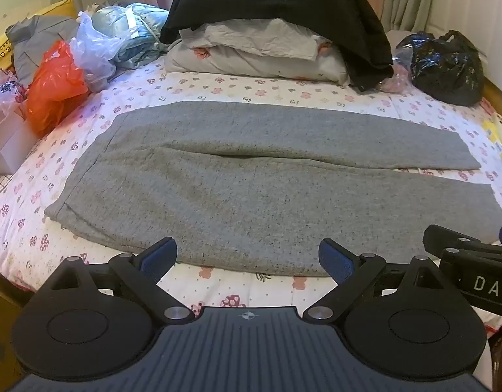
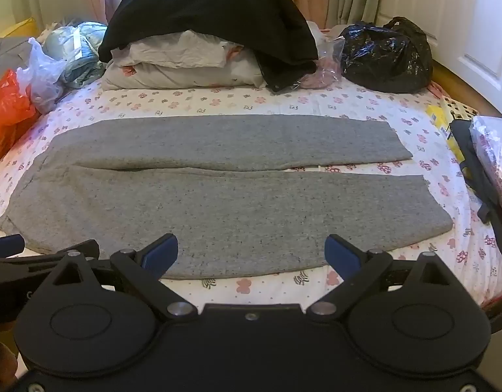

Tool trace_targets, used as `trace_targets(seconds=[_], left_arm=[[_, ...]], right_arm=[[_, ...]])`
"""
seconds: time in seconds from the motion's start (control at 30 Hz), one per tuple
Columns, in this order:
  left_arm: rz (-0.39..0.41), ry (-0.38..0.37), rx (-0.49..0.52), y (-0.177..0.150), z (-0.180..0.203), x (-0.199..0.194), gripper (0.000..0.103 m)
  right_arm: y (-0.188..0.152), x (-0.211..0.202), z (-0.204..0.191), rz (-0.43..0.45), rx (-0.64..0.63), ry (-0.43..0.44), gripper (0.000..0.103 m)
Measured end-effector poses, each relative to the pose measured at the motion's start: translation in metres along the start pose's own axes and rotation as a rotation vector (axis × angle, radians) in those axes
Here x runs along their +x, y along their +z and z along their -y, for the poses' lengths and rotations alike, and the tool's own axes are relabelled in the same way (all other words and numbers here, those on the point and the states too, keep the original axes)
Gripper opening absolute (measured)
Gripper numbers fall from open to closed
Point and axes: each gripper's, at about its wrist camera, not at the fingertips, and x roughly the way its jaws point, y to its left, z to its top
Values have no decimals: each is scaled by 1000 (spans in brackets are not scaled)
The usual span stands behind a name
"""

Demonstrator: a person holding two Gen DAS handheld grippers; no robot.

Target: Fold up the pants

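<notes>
Grey pants (image 1: 244, 189) lie flat across the bed (image 1: 218, 88), waistband to the left, both legs side by side running right with a narrow gap between the hems. They also show in the right wrist view (image 2: 218, 202). My left gripper (image 1: 247, 254) is open and empty, hovering over the near edge of the pants. My right gripper (image 2: 252, 251) is open and empty, also over the near edge, further right. The right gripper's side shows at the right edge of the left wrist view (image 1: 473, 254).
Pillows (image 1: 251, 52) under a black garment (image 1: 283, 6) sit at the head of the bed. An orange bag (image 1: 55, 88), a clear bag (image 1: 90, 45) and a black bag (image 1: 446, 65) lie around. A dark strap and wrapped package (image 2: 489, 170) lie at right.
</notes>
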Motion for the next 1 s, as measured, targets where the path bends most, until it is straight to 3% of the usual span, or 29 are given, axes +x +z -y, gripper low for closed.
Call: trace_targets(seconds=[1.0], left_arm=[[2, 1, -2, 0, -2, 0, 95]], right_arm=[[0, 1, 1, -13, 10, 9, 96]])
